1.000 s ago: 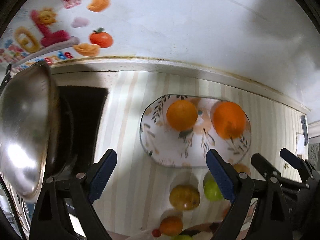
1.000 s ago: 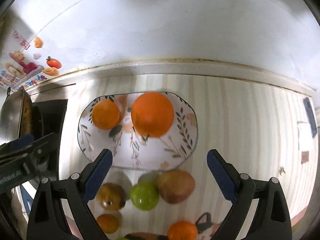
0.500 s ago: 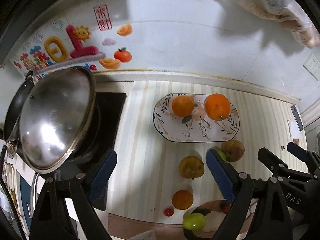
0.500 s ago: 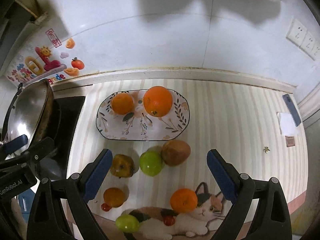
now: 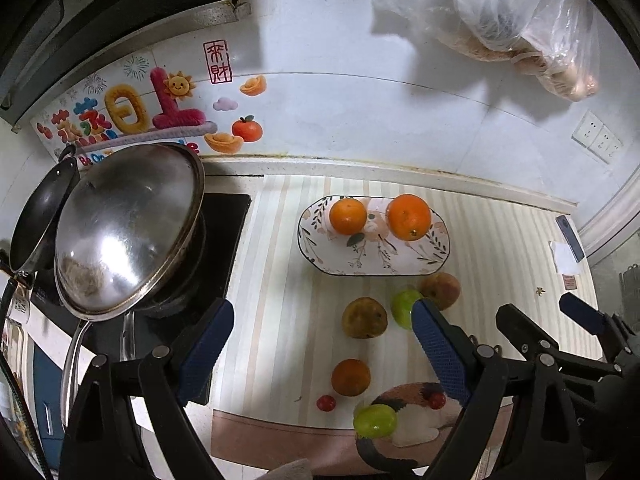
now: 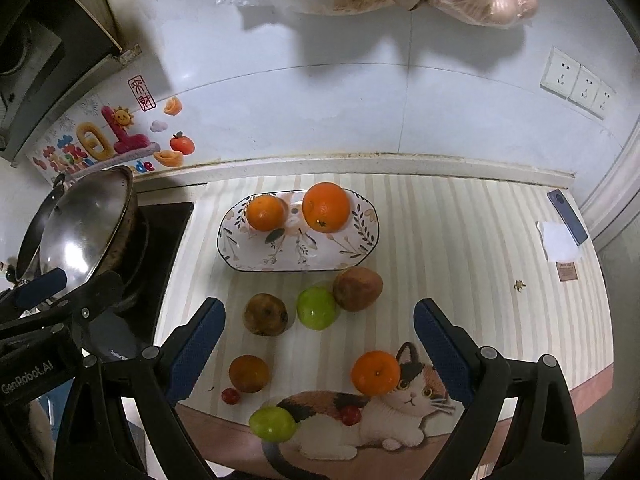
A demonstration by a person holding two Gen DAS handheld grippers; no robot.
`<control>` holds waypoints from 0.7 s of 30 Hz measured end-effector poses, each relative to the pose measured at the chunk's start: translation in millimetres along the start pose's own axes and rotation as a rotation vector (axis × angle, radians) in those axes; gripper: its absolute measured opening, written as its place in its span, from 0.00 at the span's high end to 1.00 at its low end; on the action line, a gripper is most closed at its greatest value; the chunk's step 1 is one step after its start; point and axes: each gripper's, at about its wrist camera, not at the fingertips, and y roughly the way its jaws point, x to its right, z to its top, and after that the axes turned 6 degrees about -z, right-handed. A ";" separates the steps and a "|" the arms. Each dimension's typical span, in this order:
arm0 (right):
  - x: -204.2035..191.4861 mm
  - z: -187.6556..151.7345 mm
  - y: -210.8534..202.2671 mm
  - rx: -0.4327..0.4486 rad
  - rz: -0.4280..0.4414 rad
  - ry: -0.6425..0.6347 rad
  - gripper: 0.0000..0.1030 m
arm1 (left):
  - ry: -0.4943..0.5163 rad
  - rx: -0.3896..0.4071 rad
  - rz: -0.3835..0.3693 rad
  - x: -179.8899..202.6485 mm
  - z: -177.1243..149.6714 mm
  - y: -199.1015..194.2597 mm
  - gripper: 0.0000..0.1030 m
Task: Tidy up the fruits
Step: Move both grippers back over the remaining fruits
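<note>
Both tongs, left tongs and right tongs, have lifted back from the floral plate, open and empty; two oranges sit there; remaining fruit waits on the surface.

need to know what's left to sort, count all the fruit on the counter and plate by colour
orange: 4 (two on the plate, one at, a duller one at)
green: 2 ()
brownish: 2 ()
small red: 2 ()
total: 10

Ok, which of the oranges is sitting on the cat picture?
The lone orange by the cat's head; two others are on the plate, not the mat.
</note>
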 end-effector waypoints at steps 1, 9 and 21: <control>2.6 -2.0 -0.7 0.000 0.016 0.015 0.05 | -0.001 0.004 0.002 -0.1 -0.8 0.3 0.11; 46.3 -30.8 38.9 -0.118 0.036 0.125 0.05 | -0.020 -0.110 -0.010 -5.6 -22.5 51.4 0.02; 92.4 -82.5 159.2 -0.387 0.013 0.192 0.05 | -0.030 -0.491 -0.005 8.0 -78.7 194.5 0.02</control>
